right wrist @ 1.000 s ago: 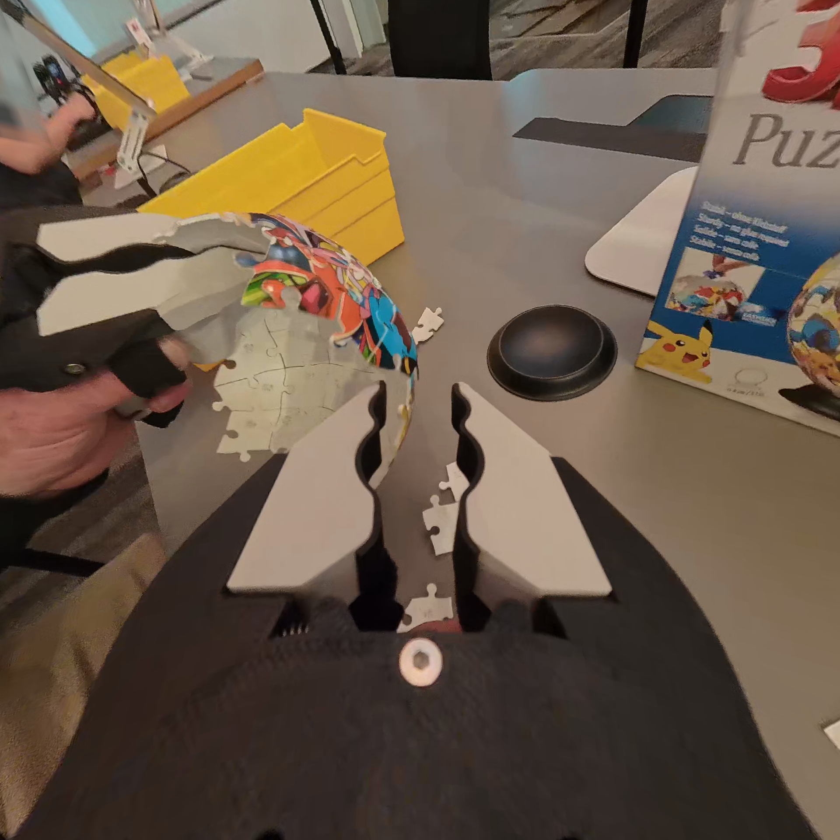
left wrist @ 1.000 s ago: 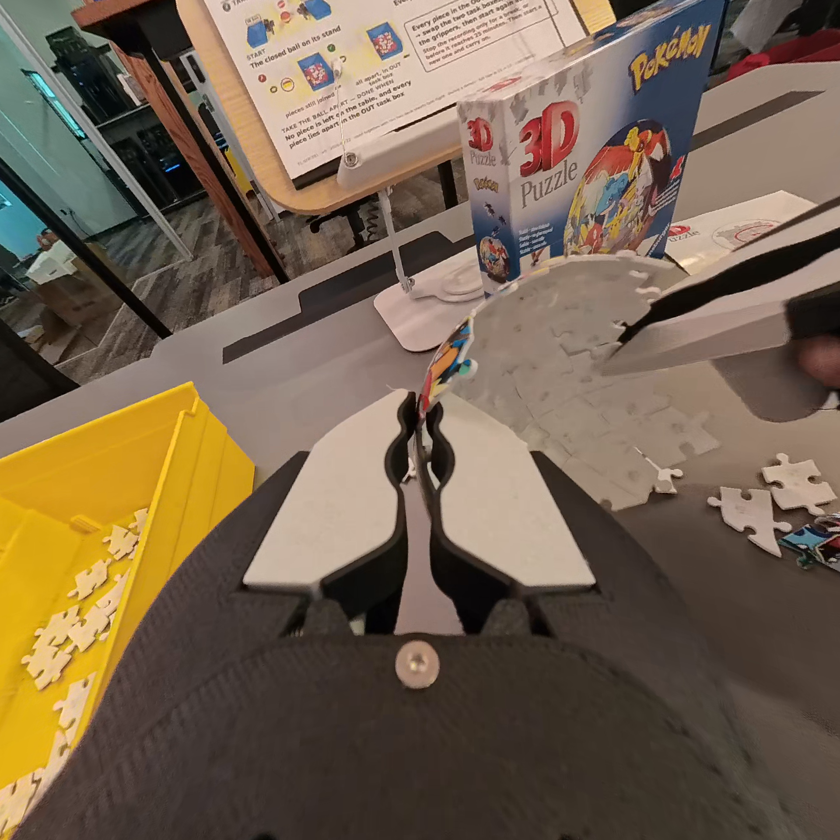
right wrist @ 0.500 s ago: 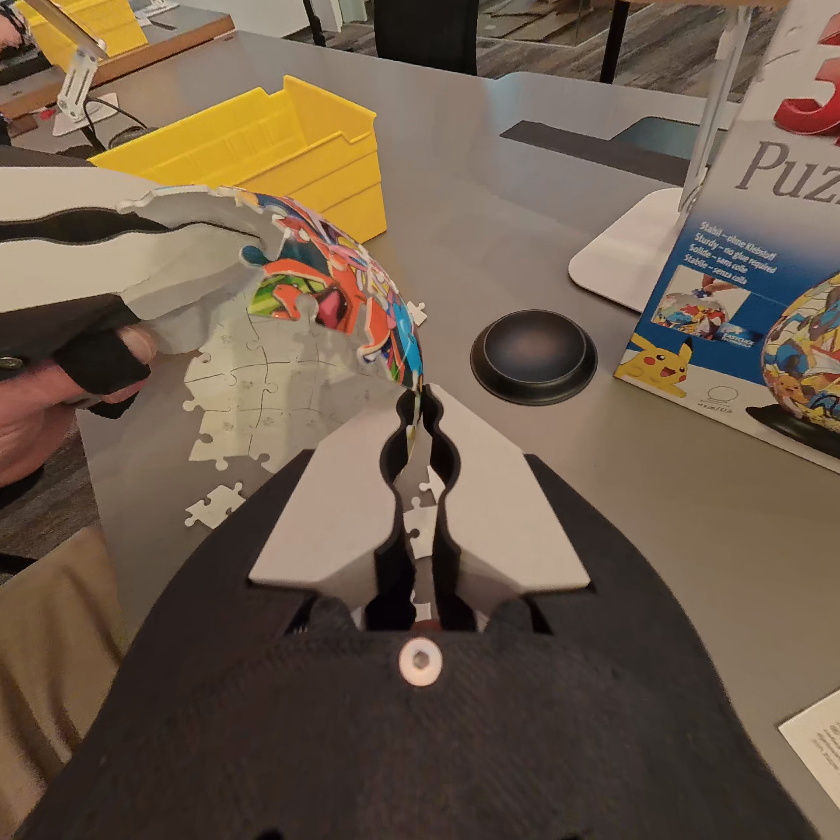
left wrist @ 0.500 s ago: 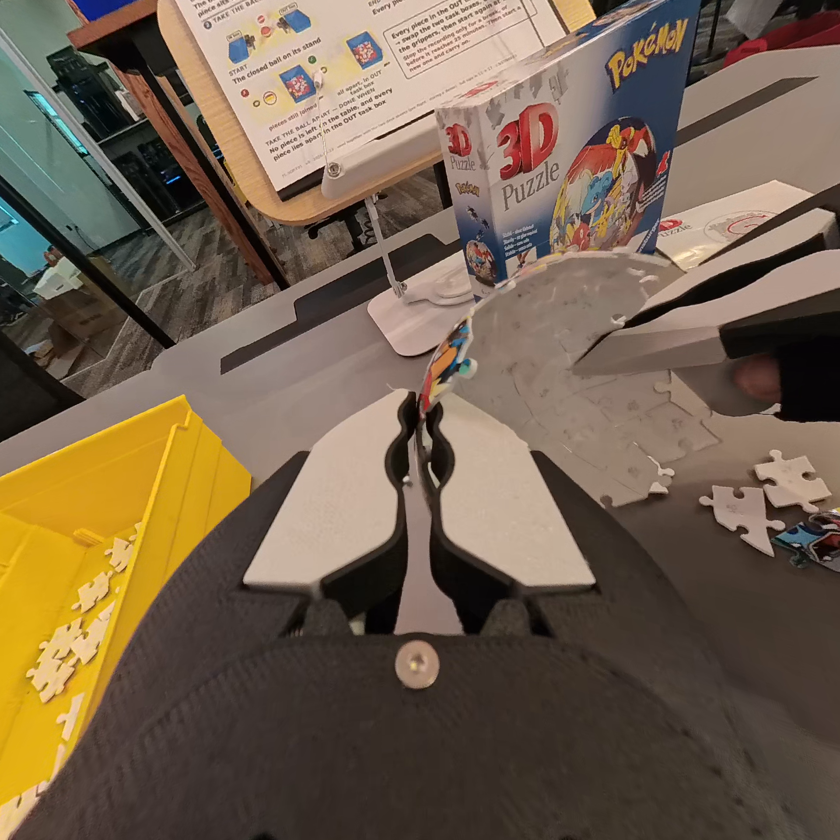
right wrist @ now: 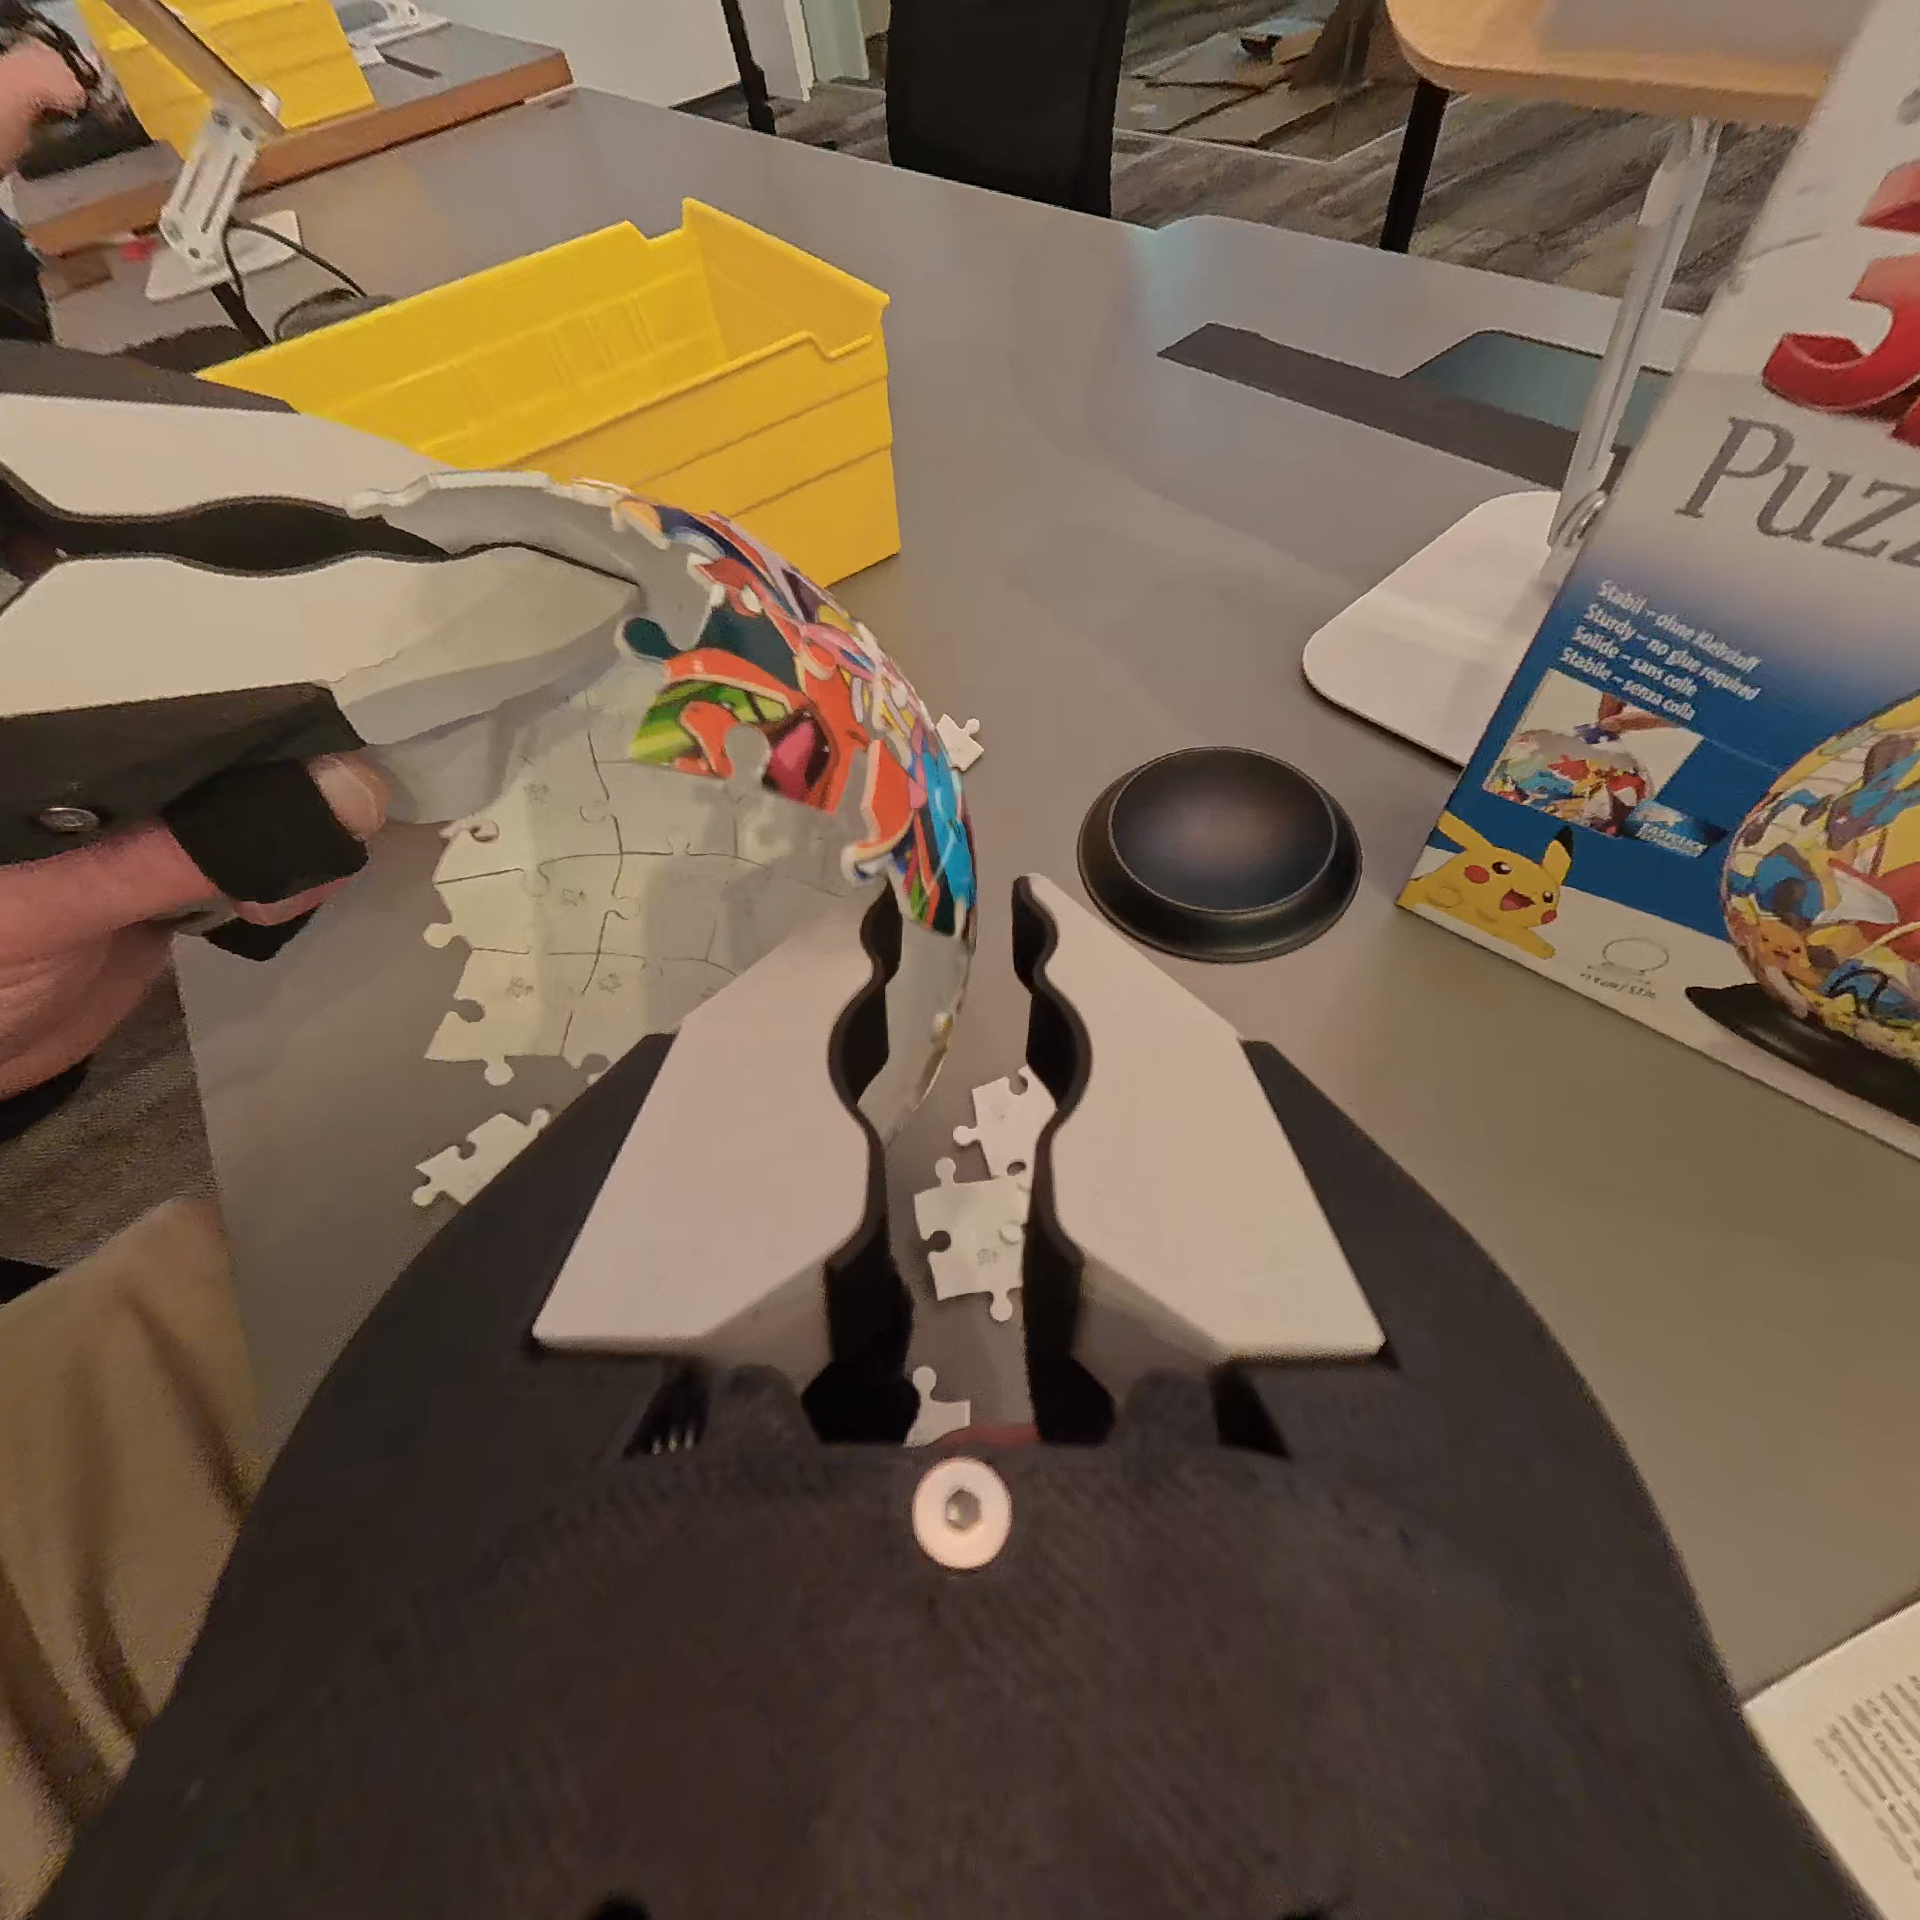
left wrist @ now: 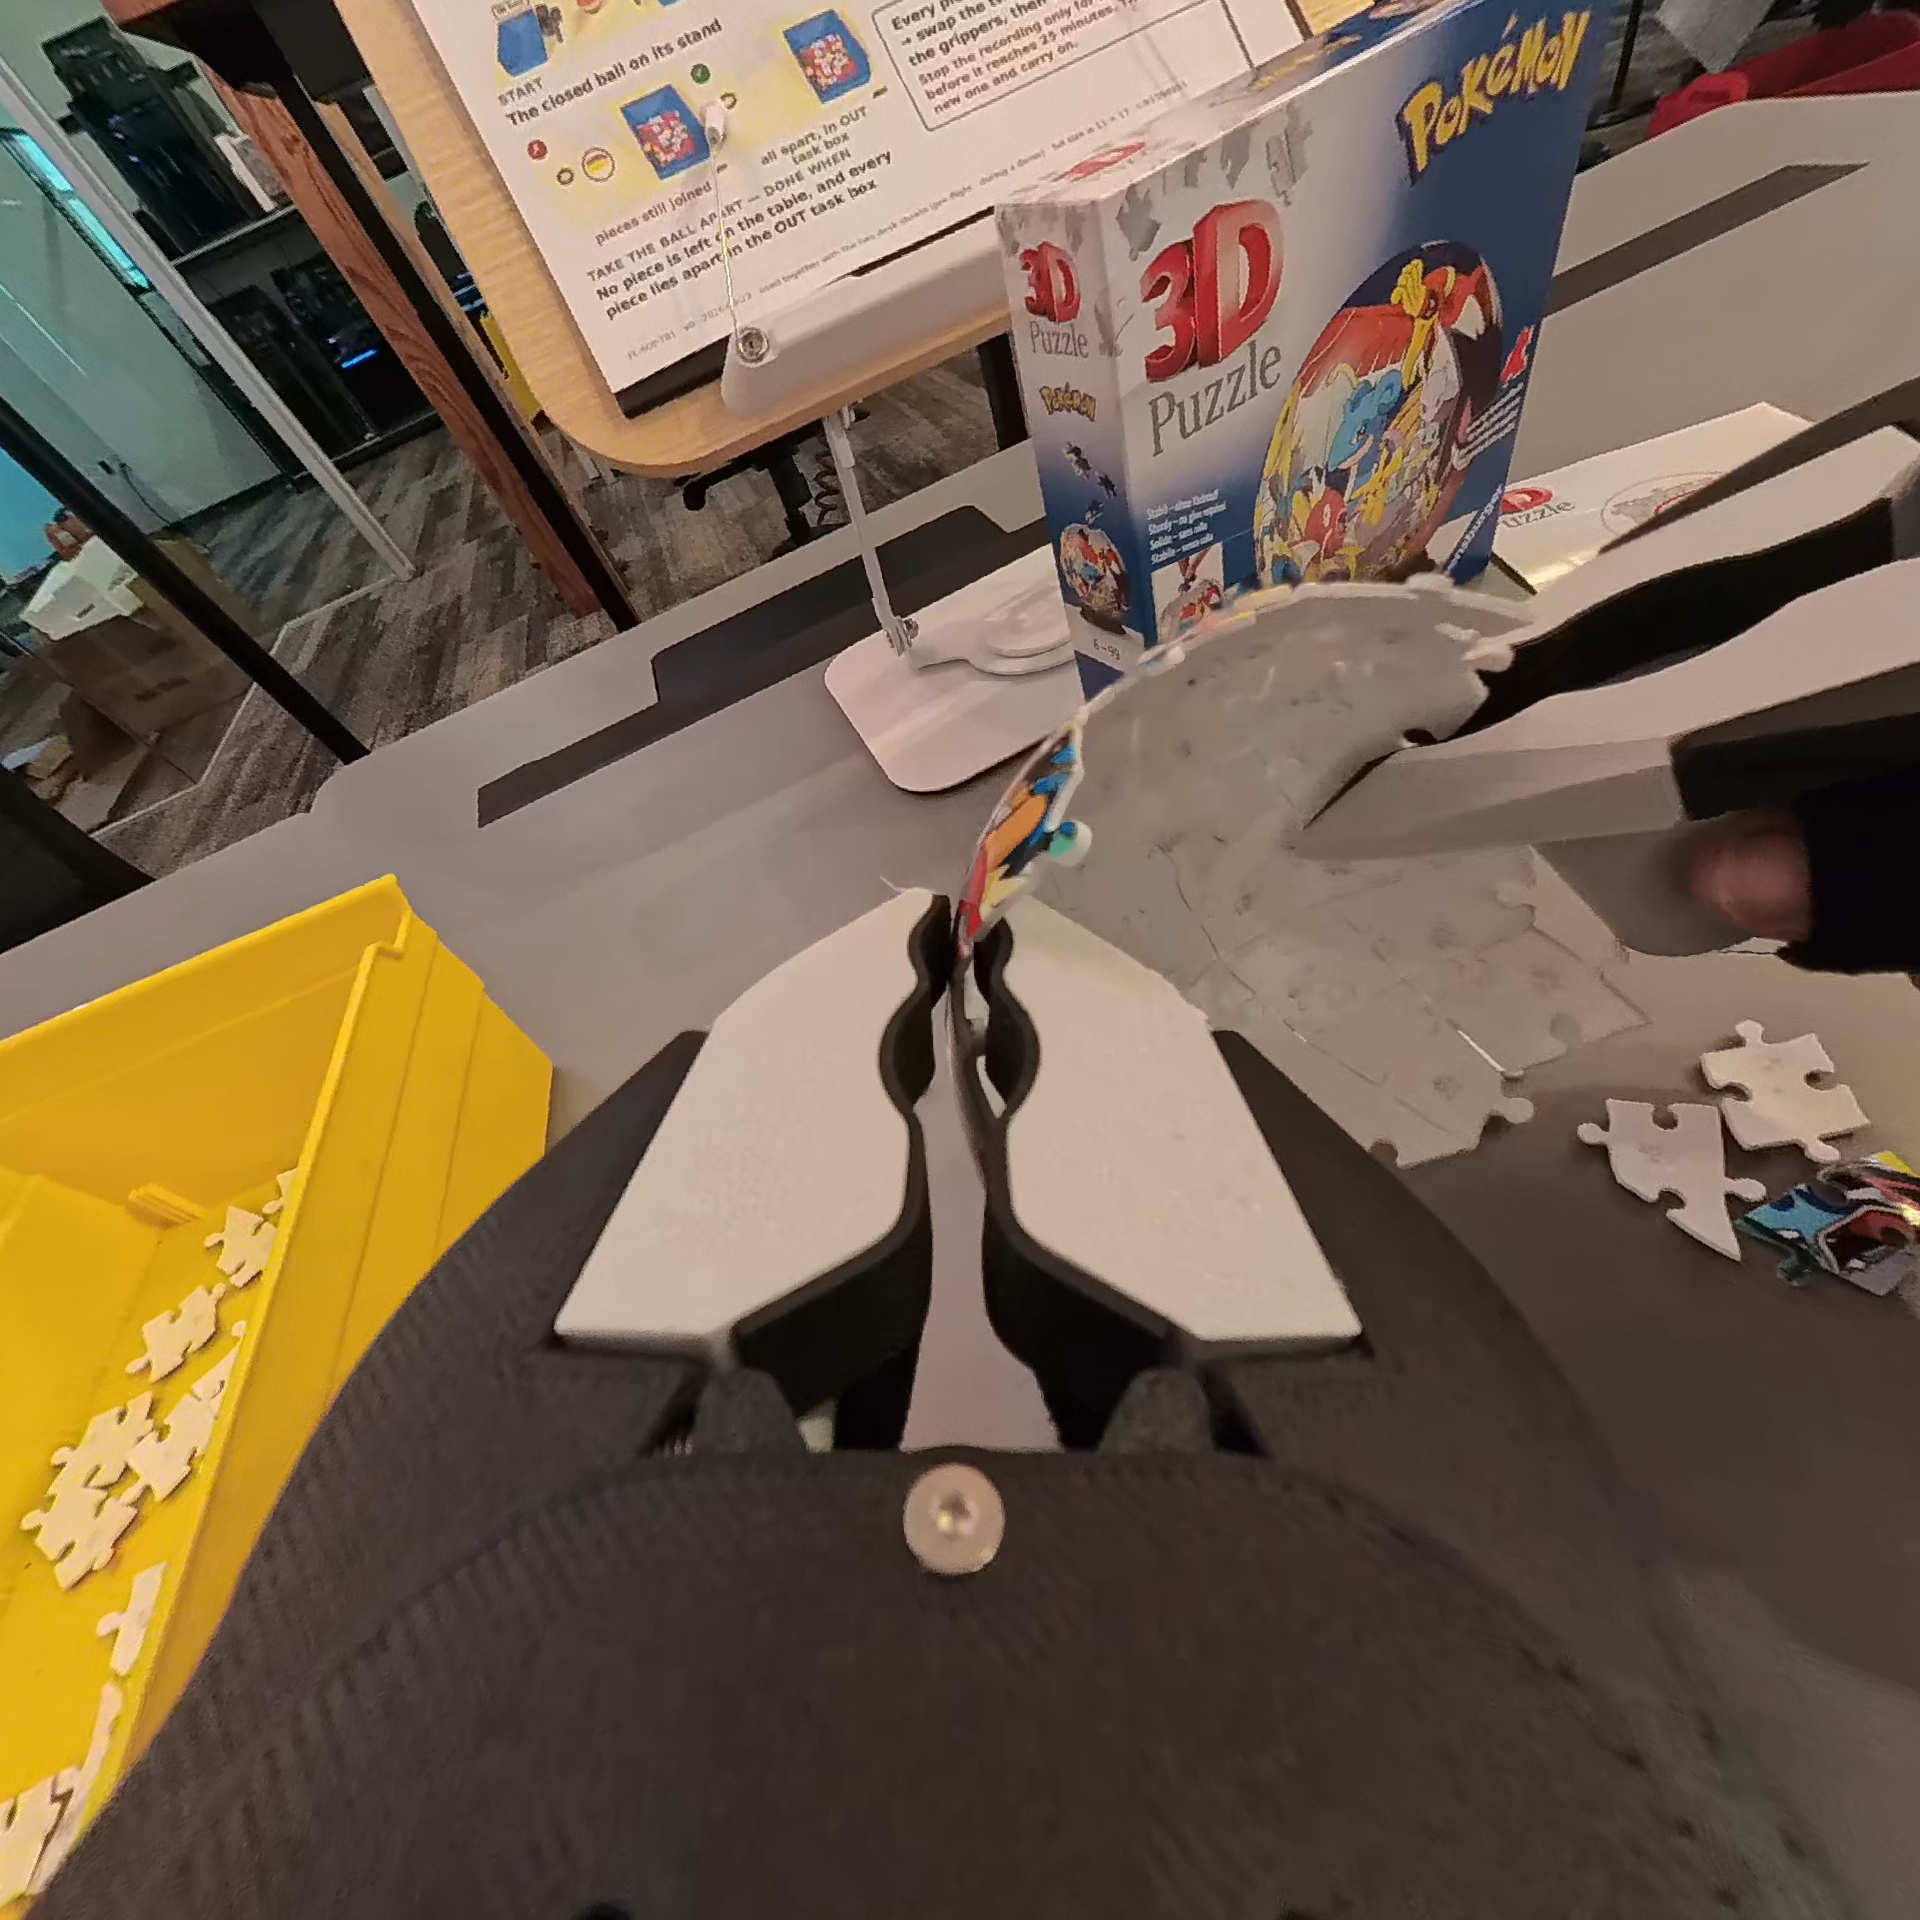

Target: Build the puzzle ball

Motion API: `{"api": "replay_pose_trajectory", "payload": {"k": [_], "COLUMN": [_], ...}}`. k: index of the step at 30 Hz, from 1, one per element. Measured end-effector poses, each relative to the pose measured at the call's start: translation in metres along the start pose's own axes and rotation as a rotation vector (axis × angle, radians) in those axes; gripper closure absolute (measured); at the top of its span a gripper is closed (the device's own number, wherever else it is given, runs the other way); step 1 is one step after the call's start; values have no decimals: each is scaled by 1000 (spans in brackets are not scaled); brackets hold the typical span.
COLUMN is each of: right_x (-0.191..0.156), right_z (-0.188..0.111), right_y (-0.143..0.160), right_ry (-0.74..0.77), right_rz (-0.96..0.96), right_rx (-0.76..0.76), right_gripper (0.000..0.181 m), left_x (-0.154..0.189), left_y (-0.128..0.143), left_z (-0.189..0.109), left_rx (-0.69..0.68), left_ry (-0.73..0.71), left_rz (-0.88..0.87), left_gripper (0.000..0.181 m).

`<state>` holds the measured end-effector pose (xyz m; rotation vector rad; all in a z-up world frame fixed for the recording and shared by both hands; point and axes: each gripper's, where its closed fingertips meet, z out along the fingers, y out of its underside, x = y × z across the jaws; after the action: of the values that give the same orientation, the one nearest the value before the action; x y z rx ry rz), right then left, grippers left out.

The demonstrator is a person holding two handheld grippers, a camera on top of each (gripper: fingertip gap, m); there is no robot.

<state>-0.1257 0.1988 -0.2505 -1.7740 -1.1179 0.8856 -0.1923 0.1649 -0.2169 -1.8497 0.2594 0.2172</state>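
Note:
The partly built puzzle ball is a curved shell, white inside and coloured outside, held above the grey table. My left gripper is shut on its near edge. In the right wrist view the shell has one edge between the fingers of my open right gripper, against the left finger. The left gripper grips the shell's far rim there. The right gripper also shows at the right of the left wrist view. Loose pieces lie on the table below.
A yellow bin with several white pieces stands to the left. The black ball stand, the puzzle box and a white board stand stand behind. A printed sheet lies at the right. One gripper's finger ends stand about 9 centimeters off the other's.
My right gripper closed on the shell's edge half a second ago and has now opened again. The left gripper has kept its hold on the shell.

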Motion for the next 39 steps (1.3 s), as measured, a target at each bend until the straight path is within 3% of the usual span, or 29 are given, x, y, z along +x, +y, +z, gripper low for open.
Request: {"api": "replay_pose_trajectory", "payload": {"k": [10,17,21,26,39], "right_x": [1,1,-1,-3,-24], "right_z": [5,8,3,0,-26], "right_y": [-5,-6,-9,-14,-50], "right_ry": [17,51,56,116,254], "right_rz": [-35,-26,-68,-194,-442], "right_rx": [8,15,21,23,148], "right_gripper": [179,178,156,170,163], "left_x": [2,0,-3,-4,-11], "left_y": [0,4,7,7,-21], "left_z": [0,1,2,1,-16], "left_rx": [-7,-19,-35,-36,216], "left_ry": [5,0,-6,-1,119], "left_rz": [-3,-16,-36,-57,-202], "left_gripper": [177,177,177,177,177]}}
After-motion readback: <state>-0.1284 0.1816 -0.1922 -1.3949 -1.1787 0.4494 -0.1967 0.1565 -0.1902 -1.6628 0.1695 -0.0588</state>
